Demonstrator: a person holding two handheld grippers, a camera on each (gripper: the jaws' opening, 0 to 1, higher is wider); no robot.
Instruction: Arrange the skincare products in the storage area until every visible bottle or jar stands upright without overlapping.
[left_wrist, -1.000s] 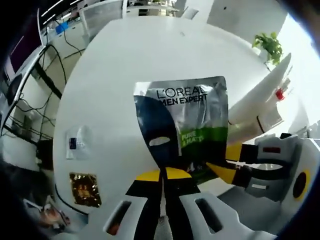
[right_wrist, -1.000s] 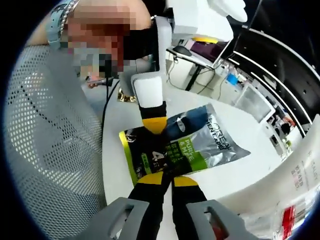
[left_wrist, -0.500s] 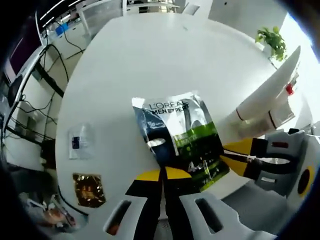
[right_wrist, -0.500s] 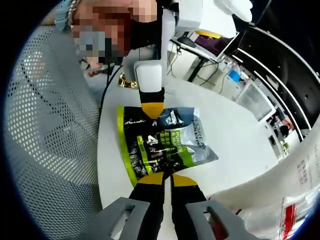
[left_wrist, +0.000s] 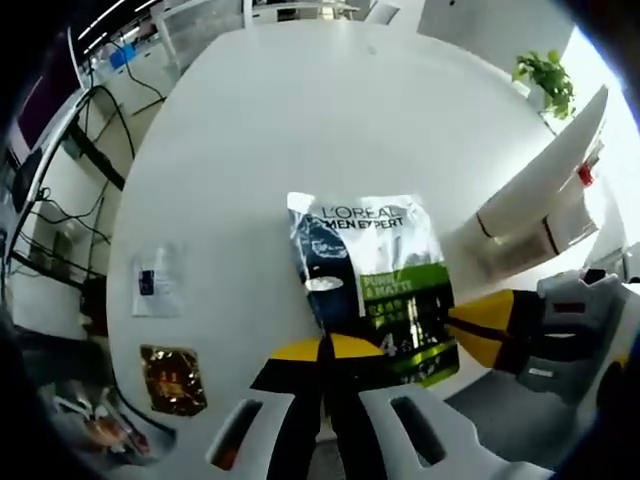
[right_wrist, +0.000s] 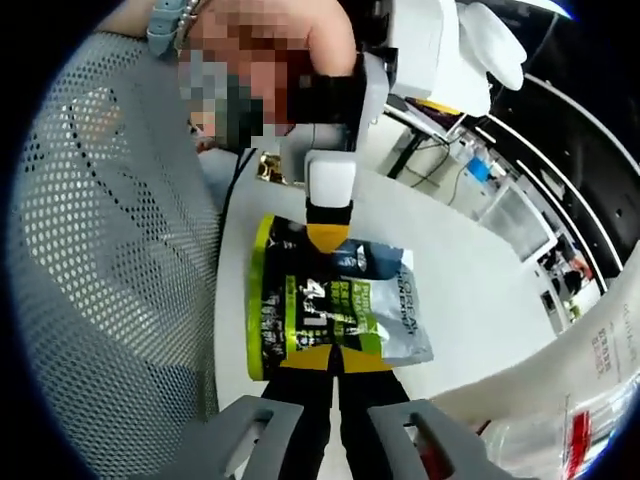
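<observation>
Since 1 second ago, when the sachet (left_wrist: 375, 290) was lifted upright off the table (left_wrist: 260, 130), it has dropped nearly flat at lower centre of the left gripper view. Both the left gripper (left_wrist: 322, 350) and right gripper (right_wrist: 333, 357) pinch its opposite edges, jaws closed on it. Judging by this, it is being laid down, not stood up.

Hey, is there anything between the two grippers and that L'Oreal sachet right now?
Nothing visible. The left gripper is shut on the bottom edge of the sachet, and the right gripper is shut on its green edge, so both already hold it above the white table.
</observation>
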